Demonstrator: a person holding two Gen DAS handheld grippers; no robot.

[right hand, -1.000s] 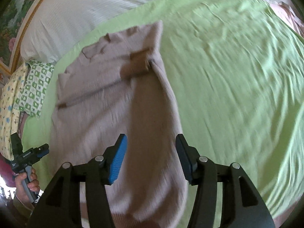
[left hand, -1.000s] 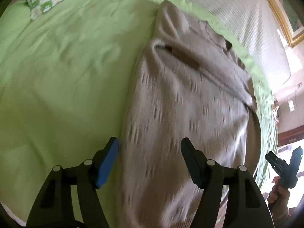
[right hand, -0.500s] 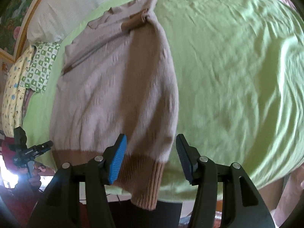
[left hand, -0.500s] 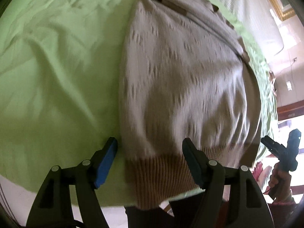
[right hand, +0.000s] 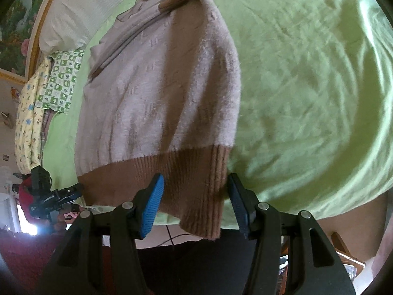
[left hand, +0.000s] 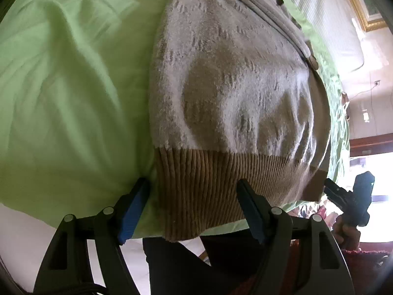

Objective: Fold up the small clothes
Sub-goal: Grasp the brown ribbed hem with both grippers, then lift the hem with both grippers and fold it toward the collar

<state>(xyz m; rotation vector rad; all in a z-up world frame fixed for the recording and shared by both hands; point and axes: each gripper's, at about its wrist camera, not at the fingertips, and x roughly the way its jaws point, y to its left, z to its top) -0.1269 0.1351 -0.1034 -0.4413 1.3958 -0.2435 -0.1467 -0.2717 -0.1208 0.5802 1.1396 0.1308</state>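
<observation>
A beige knit sweater (left hand: pixel 233 73) with a brown ribbed hem (left hand: pixel 208 184) lies flat on the green bed sheet (left hand: pixel 73 86), sleeves folded across its body. The hem hangs slightly over the bed's near edge. My left gripper (left hand: pixel 191 186) is open, its fingers either side of the hem's left corner, pads not pressing. In the right wrist view the same sweater (right hand: pixel 159 86) shows its hem (right hand: pixel 172 172), and my right gripper (right hand: pixel 195 182) is open astride the hem's right corner. Each gripper also shows in the other's view: the right gripper (left hand: pixel 351 196), the left gripper (right hand: pixel 49 196).
A white pillow (right hand: pixel 73 17), a green checked pillow (right hand: pixel 61 81) and a yellow patterned cloth (right hand: pixel 27 123) lie at the bed's far side. A gold-framed picture (left hand: pixel 368 12) hangs on the wall. The person's dark trousers (left hand: pixel 196 270) stand against the bed's near edge.
Both grippers drew back along the sweater from its middle to the brown hem at the bed's near edge and dropped lower. Their jaws stayed open.
</observation>
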